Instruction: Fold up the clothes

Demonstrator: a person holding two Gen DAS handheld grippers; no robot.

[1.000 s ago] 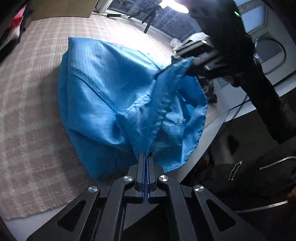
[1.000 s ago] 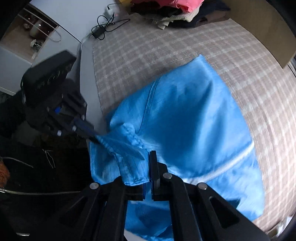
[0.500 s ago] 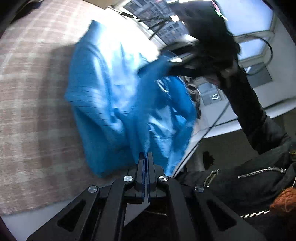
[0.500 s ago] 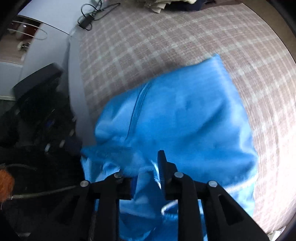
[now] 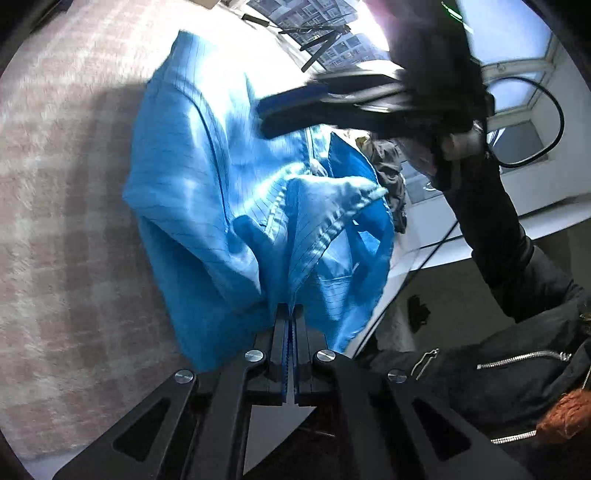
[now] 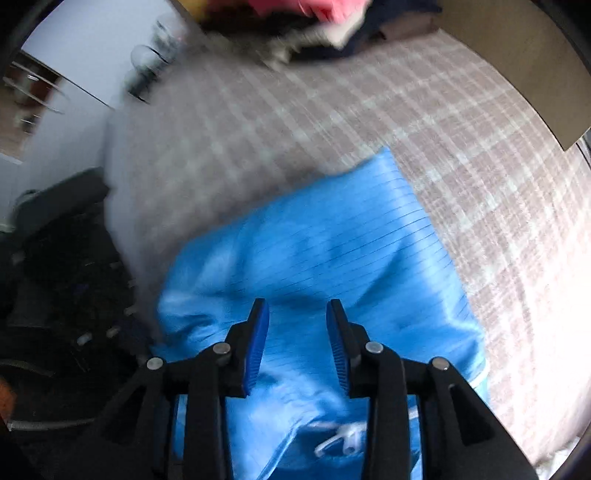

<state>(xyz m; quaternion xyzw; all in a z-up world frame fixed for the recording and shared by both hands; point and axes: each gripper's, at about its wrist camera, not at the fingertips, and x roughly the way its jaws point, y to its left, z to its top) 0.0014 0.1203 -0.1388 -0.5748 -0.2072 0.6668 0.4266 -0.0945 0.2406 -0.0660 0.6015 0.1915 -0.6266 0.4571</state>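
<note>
So the blue garment (image 5: 207,206) is bunched up near the edge of a bed with a pinkish plaid blanket (image 5: 62,221), part of it drooping over the side. The left claw (image 5: 290,314) is clamped tight on a fold of that fabric. The right claw (image 6: 297,332) hovers above the blue cloth with its blue pads (image 6: 256,343) spread apart, nothing between them; from the left wrist view it's a dark blur (image 5: 332,107) over the garment. A white drawstring (image 6: 340,439) pokes out near the bottom. Far edge of the bed has a pile of clothes (image 6: 317,22), pink and dark stuff, too smeared to name. No readable writing anywhere.
</note>
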